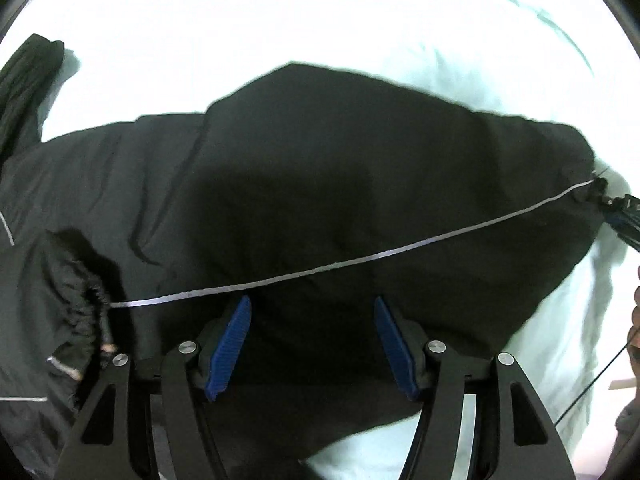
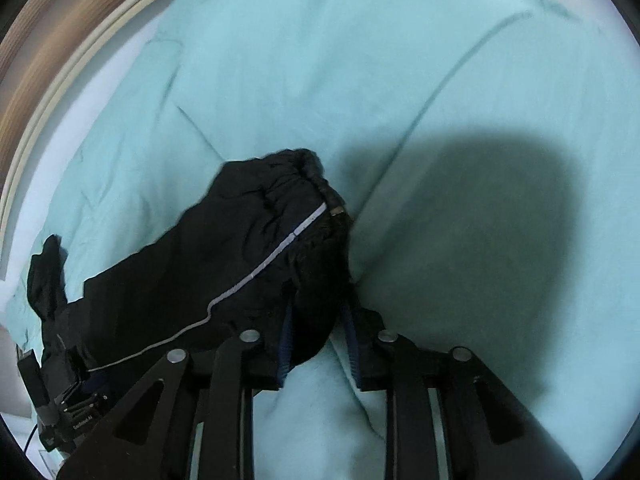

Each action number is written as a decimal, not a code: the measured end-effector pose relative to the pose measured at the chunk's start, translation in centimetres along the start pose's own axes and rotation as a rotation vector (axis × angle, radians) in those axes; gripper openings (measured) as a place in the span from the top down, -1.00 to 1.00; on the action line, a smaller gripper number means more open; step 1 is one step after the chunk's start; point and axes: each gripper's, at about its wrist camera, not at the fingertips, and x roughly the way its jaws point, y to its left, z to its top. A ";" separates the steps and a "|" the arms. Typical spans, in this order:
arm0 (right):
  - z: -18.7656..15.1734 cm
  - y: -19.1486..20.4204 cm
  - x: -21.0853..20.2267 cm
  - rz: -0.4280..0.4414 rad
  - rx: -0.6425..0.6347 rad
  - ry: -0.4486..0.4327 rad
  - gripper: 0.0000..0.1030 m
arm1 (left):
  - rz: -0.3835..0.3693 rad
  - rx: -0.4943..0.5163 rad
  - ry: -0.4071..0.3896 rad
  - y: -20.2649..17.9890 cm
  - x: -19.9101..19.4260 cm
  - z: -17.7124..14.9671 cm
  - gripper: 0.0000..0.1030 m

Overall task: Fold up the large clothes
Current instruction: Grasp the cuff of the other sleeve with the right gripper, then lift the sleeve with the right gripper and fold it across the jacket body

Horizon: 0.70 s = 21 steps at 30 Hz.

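A large black jacket [image 1: 312, 184] with a thin silver stripe [image 1: 360, 258] lies spread on a pale teal bed sheet [image 1: 500, 76]. My left gripper [image 1: 312, 312] hovers over the jacket with its blue pads [image 1: 234, 340] wide apart, holding nothing. In the right wrist view, my right gripper [image 2: 318, 304] is closed on a bunched cuffed end of the jacket [image 2: 256, 240], with black fabric between the blue pads [image 2: 286, 340]. The right gripper also shows at the far right of the left wrist view [image 1: 624, 210], at the jacket's end.
The teal sheet [image 2: 400, 60] is wrinkled and covers the bed. A wooden and cream bed edge [image 2: 52, 64] runs along the upper left of the right wrist view. My left gripper's body [image 2: 68, 400] shows at lower left there.
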 end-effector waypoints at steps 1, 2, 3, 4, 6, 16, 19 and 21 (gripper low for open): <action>0.1 0.3 -0.4 0.009 -0.003 -0.006 0.26 | -0.001 0.002 -0.009 0.4 -0.6 0.0 -0.27; 0.1 0.5 -0.7 0.025 -0.002 -0.013 0.03 | 0.000 0.005 -0.023 0.5 -1.4 0.0 -0.27; -0.2 0.3 -1.3 0.035 -0.001 -0.020 -0.06 | 0.001 0.006 -0.038 0.7 -2.1 0.0 -0.27; -0.3 0.6 -1.6 0.043 0.000 -0.031 -0.16 | 0.001 0.004 -0.050 0.8 -2.7 0.0 -0.27; -0.4 1.2 -1.3 0.037 -0.002 -0.036 -0.16 | -0.002 -0.007 -0.072 1.4 -4.1 -0.1 -0.27; -0.2 1.1 1.4 0.060 0.059 0.011 0.30 | 0.041 -0.125 -0.160 6.8 -10.0 -1.4 -0.27; -0.9 3.8 -0.7 0.057 -0.010 -0.049 0.50 | 0.068 -0.163 -0.188 9.2 -11.8 -2.2 -0.27; -1.4 6.7 -2.2 0.018 -0.089 -0.091 0.53 | 0.082 -0.186 -0.206 11.5 -13.2 -2.9 -0.27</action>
